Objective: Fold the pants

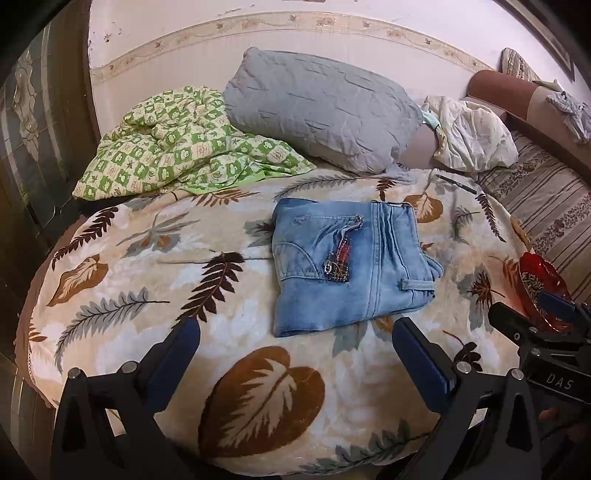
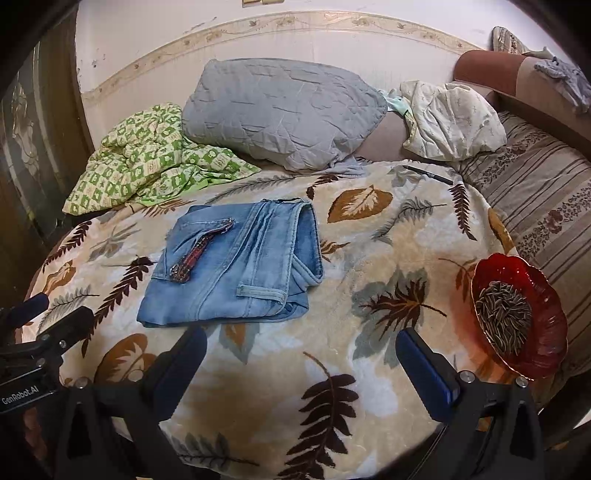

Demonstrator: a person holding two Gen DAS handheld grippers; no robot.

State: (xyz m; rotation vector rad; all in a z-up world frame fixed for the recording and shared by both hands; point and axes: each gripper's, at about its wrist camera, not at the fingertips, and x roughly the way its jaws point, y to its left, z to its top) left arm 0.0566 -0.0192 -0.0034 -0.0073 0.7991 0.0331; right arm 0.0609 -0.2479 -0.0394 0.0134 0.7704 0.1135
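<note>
Warm, fairly dim indoor light falls evenly on the leaf-patterned blanket [image 1: 155, 280], casting only soft shadows. Around the blanket both fisheye views bend strongly and fade into black corners. The blanket's nearest part looks slightly soft; no glare shows.

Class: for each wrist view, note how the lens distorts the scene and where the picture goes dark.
Left wrist view: the wall border bows into an arc, corners vignette black; right wrist view: same barrel bend, the leaf blanket bulges, dark corners, both sharp around the folded jeans.

leaf-print blanket [image 2: 369, 373] under folded jeans [image 2: 236, 266], red bowl [image 2: 517, 314], pen [image 2: 428, 174]
</note>
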